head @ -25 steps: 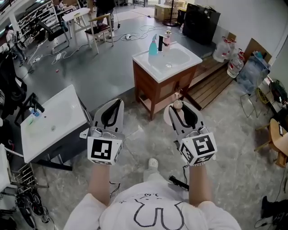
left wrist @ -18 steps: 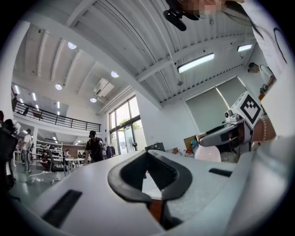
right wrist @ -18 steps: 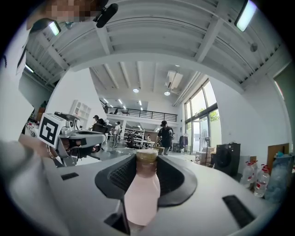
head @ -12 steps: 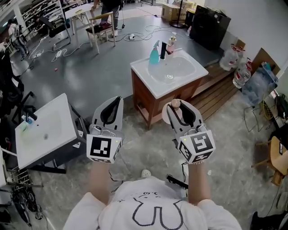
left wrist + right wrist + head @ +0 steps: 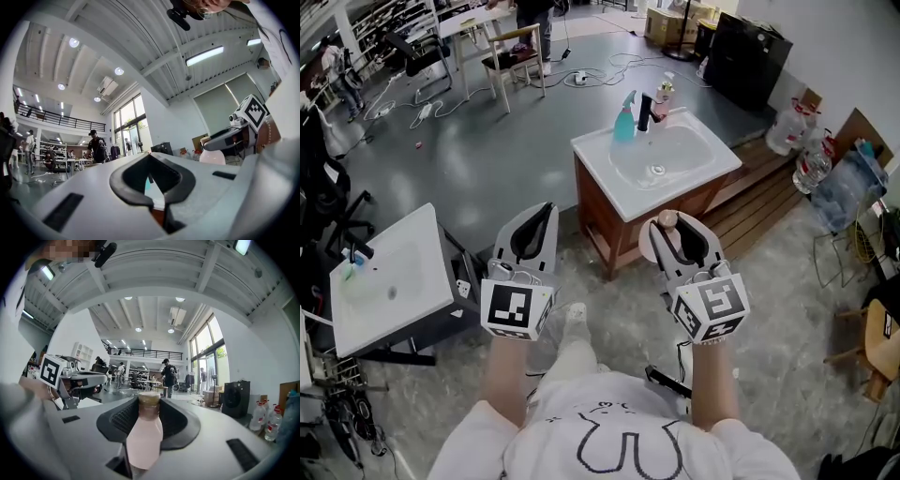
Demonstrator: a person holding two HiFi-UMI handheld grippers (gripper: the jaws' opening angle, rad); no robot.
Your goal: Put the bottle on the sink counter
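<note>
Grey workshop floor fills the head view, with a white sink counter (image 5: pixel 712 171) on a wooden cabinet just ahead of both grippers. A blue spray bottle (image 5: pixel 624 122) and a black tap (image 5: pixel 645 111) stand at its back edge. The left gripper (image 5: pixel 542 214) has its jaws drawn together at the tips with nothing between them. The right gripper (image 5: pixel 675 228) is clamped on the bottle (image 5: pixel 668 219), whose brown cap sticks out past the jaws, short of the counter and not on it. Each gripper's cube bears a black-and-white square marker; no words can be read.

Pale ceiling beams and strip lights back the left gripper view. The black pads (image 5: pixel 129 187) meet at the far tips around an empty hollow. The right gripper (image 5: pixel 225 139) shows at the right edge.

Tall windows and a railed gallery back the right gripper view. The pale pink bottle (image 5: pixel 144 437) stands upright, pinched between the ribbed pads (image 5: pixel 123 417). Its side shows no legible label.
</note>
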